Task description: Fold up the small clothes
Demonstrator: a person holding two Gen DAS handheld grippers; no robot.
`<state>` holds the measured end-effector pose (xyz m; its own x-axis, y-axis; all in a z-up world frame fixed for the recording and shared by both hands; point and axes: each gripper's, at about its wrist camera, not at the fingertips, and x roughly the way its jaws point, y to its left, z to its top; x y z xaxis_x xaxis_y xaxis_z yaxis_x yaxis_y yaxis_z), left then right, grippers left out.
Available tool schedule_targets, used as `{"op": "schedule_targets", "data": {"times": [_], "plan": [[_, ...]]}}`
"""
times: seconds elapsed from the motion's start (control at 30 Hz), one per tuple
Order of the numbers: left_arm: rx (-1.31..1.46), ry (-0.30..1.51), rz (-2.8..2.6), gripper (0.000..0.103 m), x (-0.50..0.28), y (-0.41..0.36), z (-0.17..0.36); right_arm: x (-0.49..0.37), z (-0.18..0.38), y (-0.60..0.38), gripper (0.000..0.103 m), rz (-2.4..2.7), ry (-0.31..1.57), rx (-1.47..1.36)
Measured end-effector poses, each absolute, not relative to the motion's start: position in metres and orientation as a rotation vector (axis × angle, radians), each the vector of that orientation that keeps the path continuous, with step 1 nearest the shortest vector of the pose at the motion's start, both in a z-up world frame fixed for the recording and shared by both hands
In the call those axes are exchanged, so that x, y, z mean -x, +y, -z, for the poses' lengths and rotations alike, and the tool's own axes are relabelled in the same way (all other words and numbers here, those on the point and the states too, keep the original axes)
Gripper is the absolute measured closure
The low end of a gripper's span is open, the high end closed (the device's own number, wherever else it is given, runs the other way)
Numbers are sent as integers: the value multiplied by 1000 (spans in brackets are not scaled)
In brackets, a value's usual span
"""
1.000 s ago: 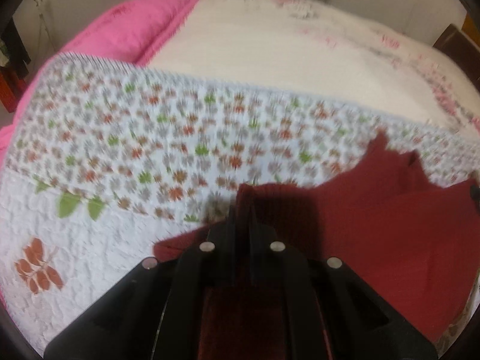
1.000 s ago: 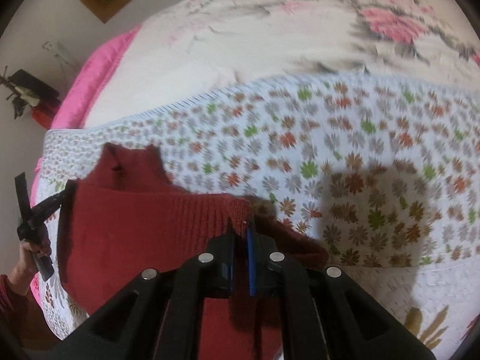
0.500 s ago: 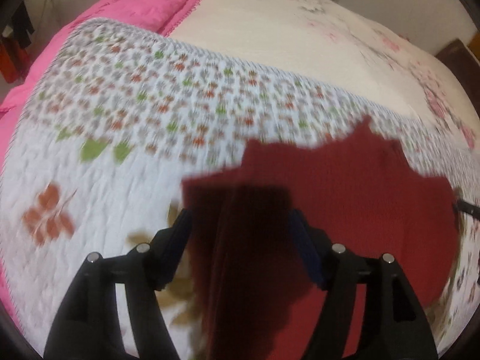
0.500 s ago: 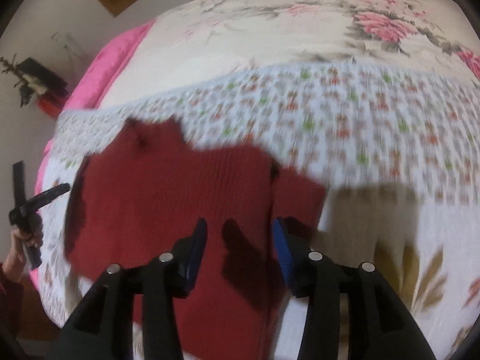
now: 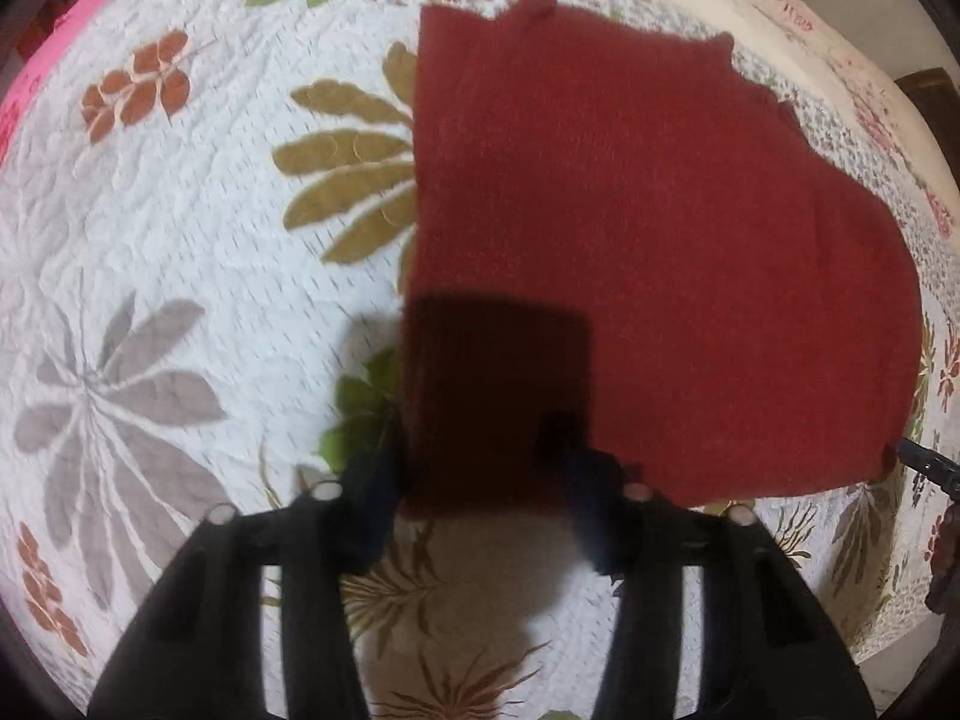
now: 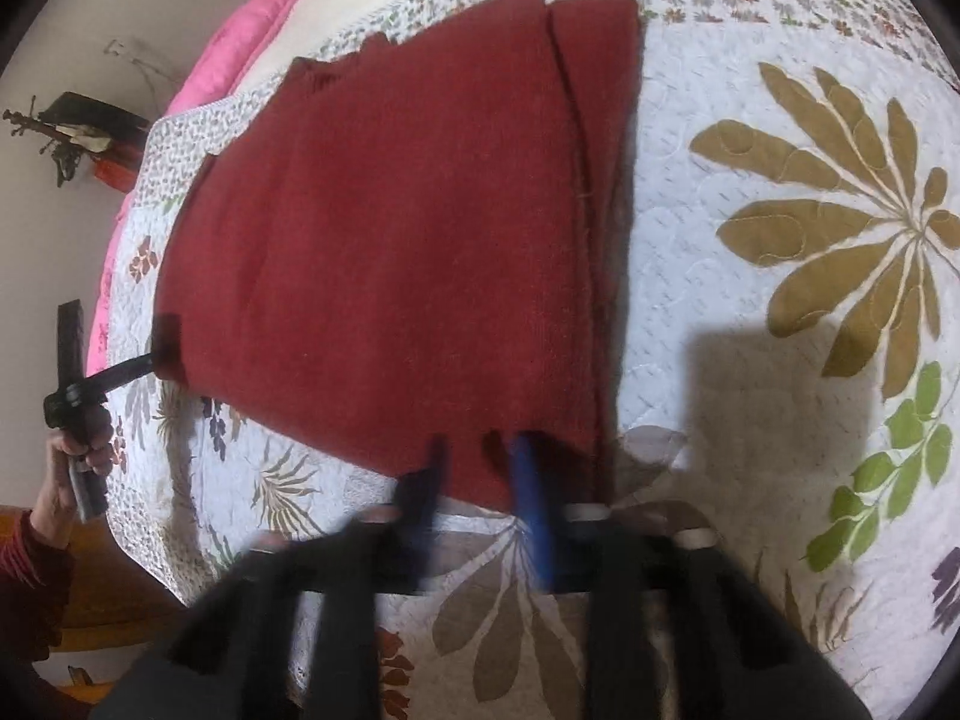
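Red knitwear lies spread flat on the bed: a small dark-red sweater (image 5: 648,228) resting on a white quilt (image 5: 180,228) stitched with big olive, grey and rust leaf shapes. From the right wrist view the sweater (image 6: 408,252) looks folded over, with a second layer showing as a narrow strip along its right edge and a ribbed neck poking out at the far end. Beyond the quilt a pink blanket (image 6: 240,54) runs along the far left side of the bed.

The left gripper (image 5: 480,480) hangs just over the sweater's near left corner, its black fingers (image 5: 372,480) spread wide, one on each side of that corner and gripping nothing; its shadow falls dark on the knit. The same gripper shows at the left of the right wrist view (image 6: 162,348), at the sweater's left edge, with the person's hand (image 6: 78,456) wrapped around its handle and a dark red sleeve (image 6: 30,570) below it.

The right gripper (image 6: 480,474) sits at the near hem of the sweater, toward its right side. Its blue-padded fingers (image 6: 534,498) stand apart by a moderate gap, tips just over the hem, and hold no cloth. They are smeared with motion blur. A wooden piece of furniture (image 5: 930,96) shows past the far right of the bed.
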<state>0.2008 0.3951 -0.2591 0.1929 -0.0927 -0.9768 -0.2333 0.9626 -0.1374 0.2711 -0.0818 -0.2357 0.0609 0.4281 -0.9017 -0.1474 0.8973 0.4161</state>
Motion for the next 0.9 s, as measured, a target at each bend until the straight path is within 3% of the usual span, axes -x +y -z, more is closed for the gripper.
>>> {"op": "schedule_targets", "data": {"times": [0.07, 0.13, 0.37, 0.43, 0.47, 0.5, 0.57, 0.63, 0.7, 0.73, 0.8, 0.9], "plan": [[284, 1367, -110, 79, -202, 397, 253, -270, 226, -81, 101, -449, 1417, -237], [309, 1352, -101, 85, -199, 402, 247, -270, 216, -82, 103, -436, 1386, -218], [262, 1359, -95, 85, -197, 405, 258, -263, 230, -102, 101, -377, 1411, -218], [253, 1356, -97, 84, -195, 404, 261, -261, 234, -106, 84, -352, 1409, -221], [241, 1350, -97, 83, -193, 404, 261, -258, 236, -109, 63, -341, 1403, -248], [233, 1347, -97, 83, -194, 402, 261, -257, 237, -111, 49, -335, 1398, -260], [222, 1342, -95, 82, -193, 400, 260, -255, 241, -114, 43, -327, 1396, -284], [222, 1342, -96, 80, -192, 401, 260, -254, 252, -116, 44, -330, 1419, -314], [231, 1344, -101, 80, -191, 401, 262, -255, 261, -115, 59, -350, 1437, -347], [231, 1346, -104, 80, -195, 398, 263, -256, 264, -114, 61, -342, 1437, -346], [228, 1347, -105, 80, -195, 397, 262, -257, 263, -114, 88, -349, 1427, -342], [224, 1345, -100, 80, -202, 393, 261, -255, 251, -116, 94, -382, 1401, -357]]}}
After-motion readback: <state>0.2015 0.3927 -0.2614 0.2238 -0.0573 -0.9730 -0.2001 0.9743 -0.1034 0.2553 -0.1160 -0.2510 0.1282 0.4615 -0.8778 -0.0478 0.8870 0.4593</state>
